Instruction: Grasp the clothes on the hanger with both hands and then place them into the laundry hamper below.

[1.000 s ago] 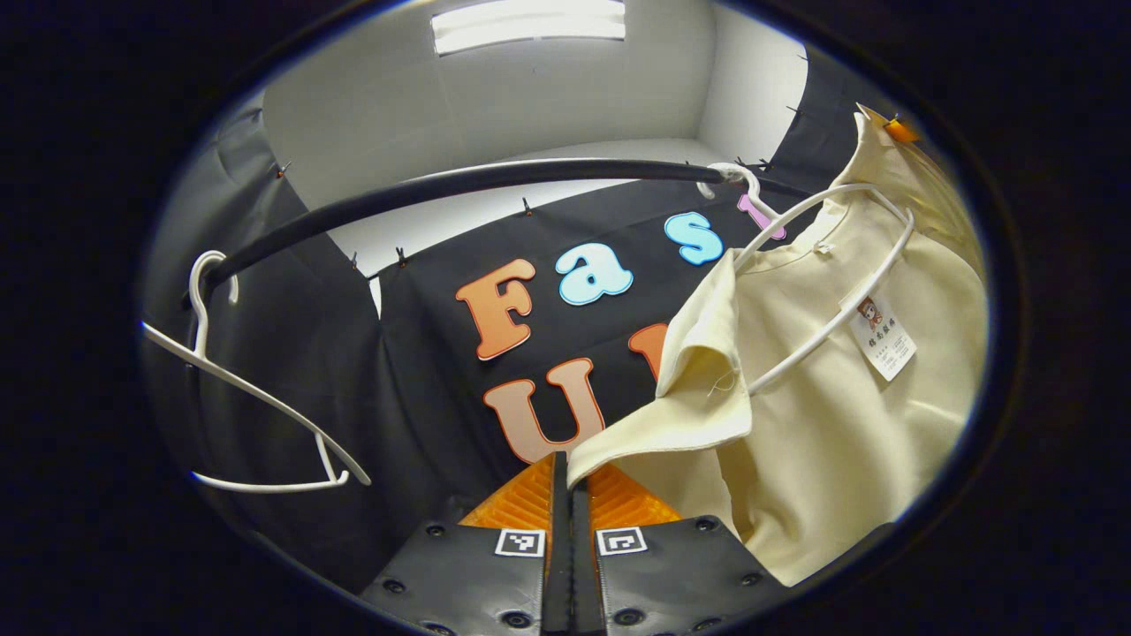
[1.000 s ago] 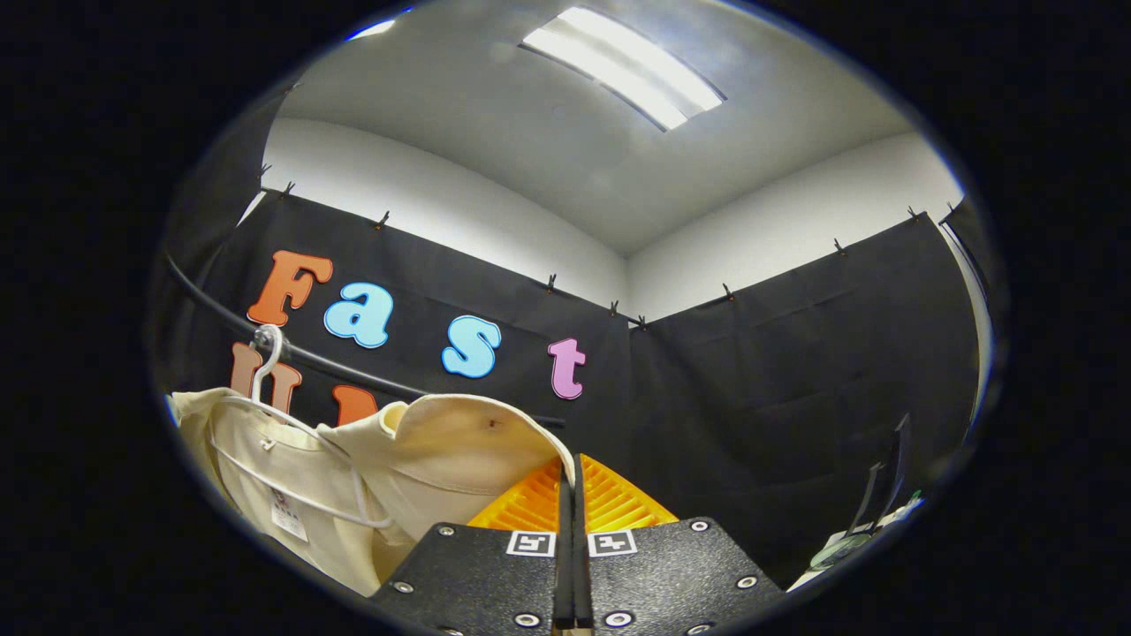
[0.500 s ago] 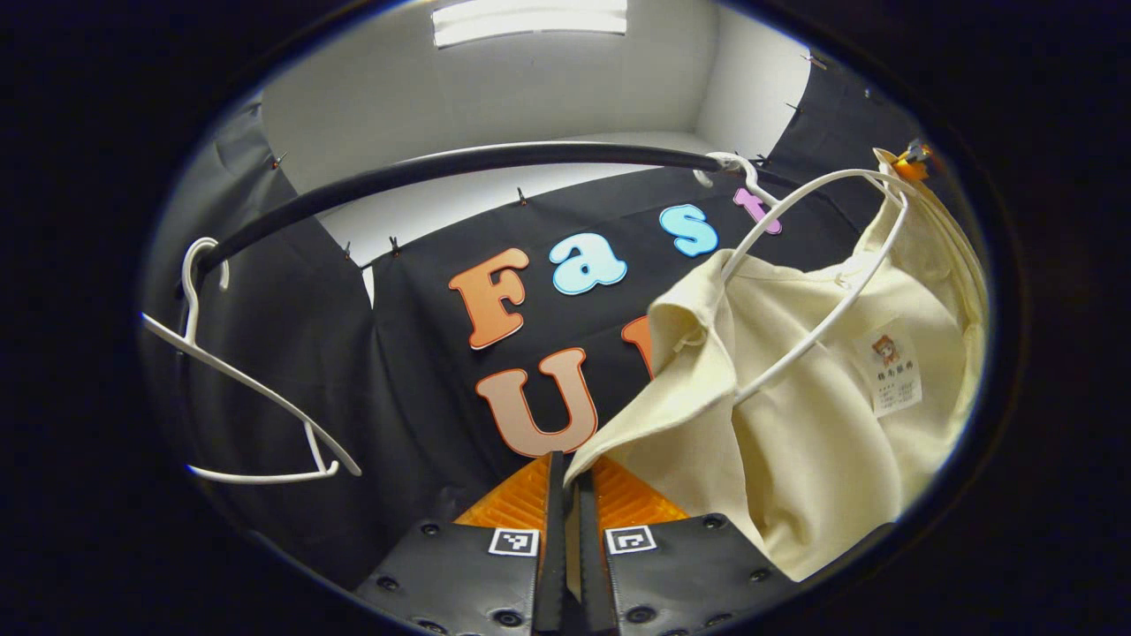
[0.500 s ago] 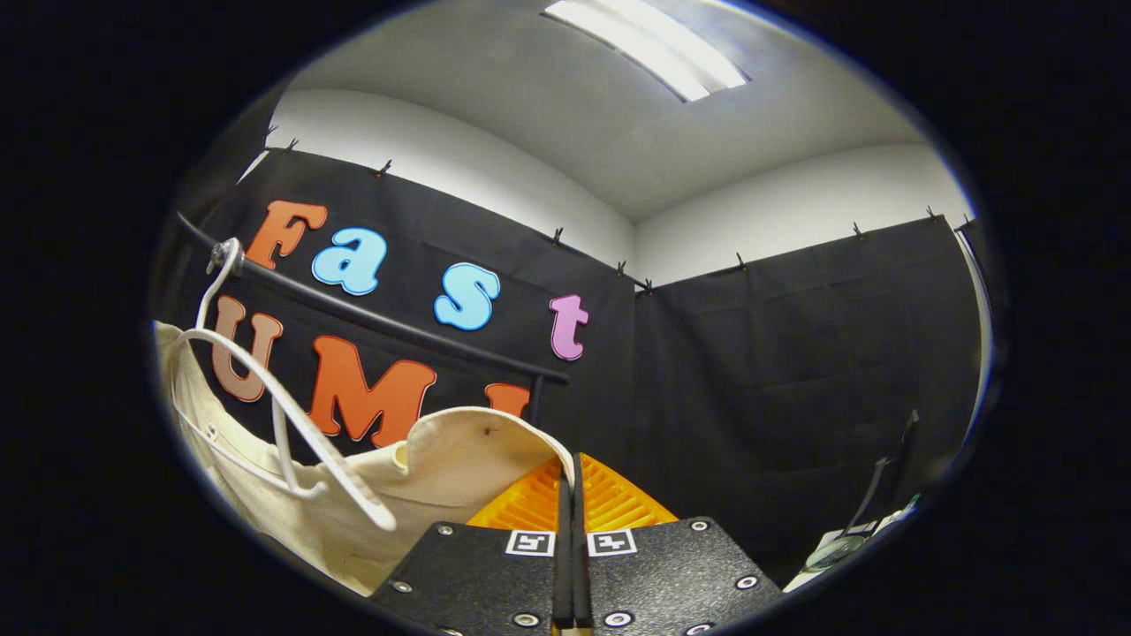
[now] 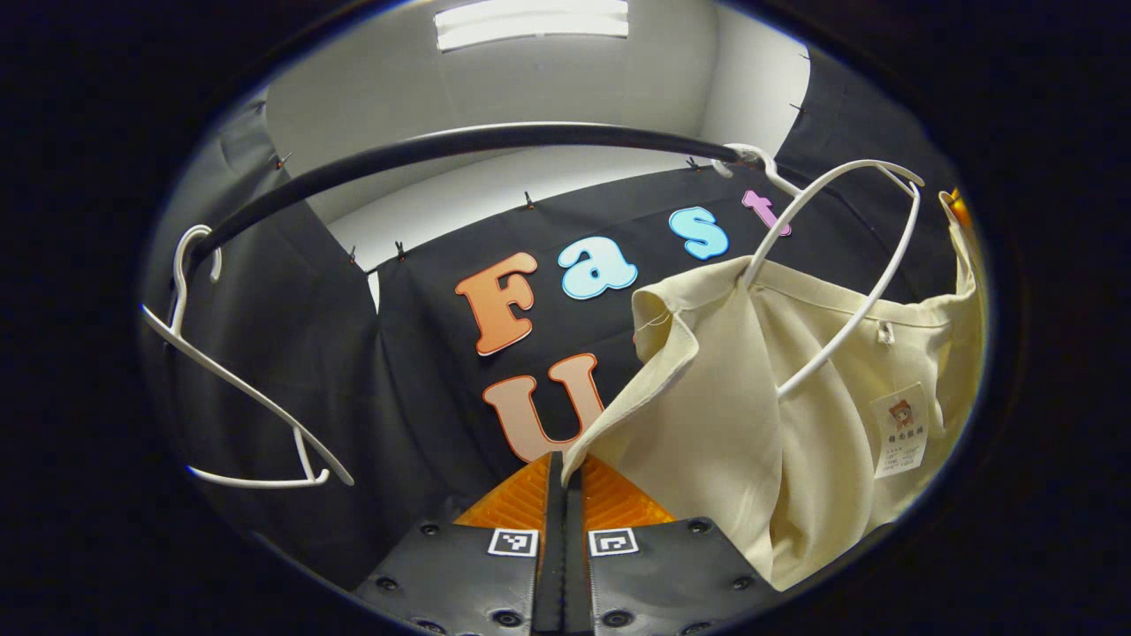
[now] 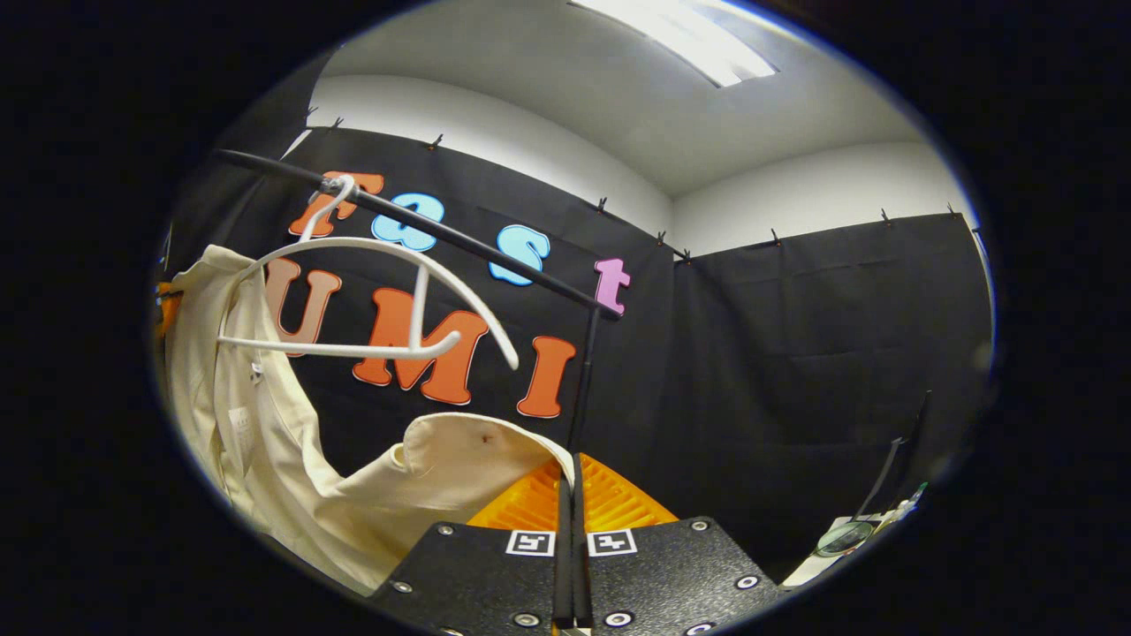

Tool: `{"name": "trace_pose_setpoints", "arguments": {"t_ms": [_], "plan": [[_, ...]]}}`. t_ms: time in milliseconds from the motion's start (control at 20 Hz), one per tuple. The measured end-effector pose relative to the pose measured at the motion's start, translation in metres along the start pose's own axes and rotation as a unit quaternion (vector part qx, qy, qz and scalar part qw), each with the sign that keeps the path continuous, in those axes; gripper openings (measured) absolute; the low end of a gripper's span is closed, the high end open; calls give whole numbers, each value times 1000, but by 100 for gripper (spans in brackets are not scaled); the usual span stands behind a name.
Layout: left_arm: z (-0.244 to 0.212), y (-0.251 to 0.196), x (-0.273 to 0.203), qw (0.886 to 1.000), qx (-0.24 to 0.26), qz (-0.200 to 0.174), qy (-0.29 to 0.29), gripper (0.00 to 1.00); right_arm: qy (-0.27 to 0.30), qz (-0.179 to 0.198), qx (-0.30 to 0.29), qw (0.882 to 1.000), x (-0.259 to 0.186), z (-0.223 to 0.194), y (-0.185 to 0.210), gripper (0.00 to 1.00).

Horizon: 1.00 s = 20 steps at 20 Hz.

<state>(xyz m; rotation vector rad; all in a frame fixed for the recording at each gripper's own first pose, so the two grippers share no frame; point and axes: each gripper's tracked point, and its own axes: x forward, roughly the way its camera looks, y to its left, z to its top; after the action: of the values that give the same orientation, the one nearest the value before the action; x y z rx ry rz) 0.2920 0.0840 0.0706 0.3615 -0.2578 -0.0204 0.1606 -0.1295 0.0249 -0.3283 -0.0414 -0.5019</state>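
Hangers first, scanning from the left of the left gripper view: a bare white hanger dangles from the black rail, out of my way. At centre, my left gripper is clenched on an edge of the cream shirt, the cloth running up taut from between its fingers. To the right, the shirt's own hanger stands mostly free above the collar, hooked on the rail, so I judge the pull is sliding the garment off it. In the right gripper view, that hanger juts bare at left, the shirt sagging beneath it toward my right gripper, clamped on the other shoulder edge. Gripping both sides keeps the shirt spread as it lowers toward the hamper.
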Motion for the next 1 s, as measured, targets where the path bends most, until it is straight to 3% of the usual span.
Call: {"name": "trace_pose_setpoints", "arguments": {"t_ms": [250,450,700,1000], "plan": [[-19,32,29,999,10,34,19,7,5,42,4,999,-27,-3,43,0],[-47,49,19,998,-1,45,49,7,20,59,34,997,-49,-12,59,0],[-82,62,-20,995,-19,38,89,7,31,77,60,995,-67,-19,67,0],[-75,47,-73,992,-79,3,101,7,18,129,78,988,-89,4,100,0]]}}
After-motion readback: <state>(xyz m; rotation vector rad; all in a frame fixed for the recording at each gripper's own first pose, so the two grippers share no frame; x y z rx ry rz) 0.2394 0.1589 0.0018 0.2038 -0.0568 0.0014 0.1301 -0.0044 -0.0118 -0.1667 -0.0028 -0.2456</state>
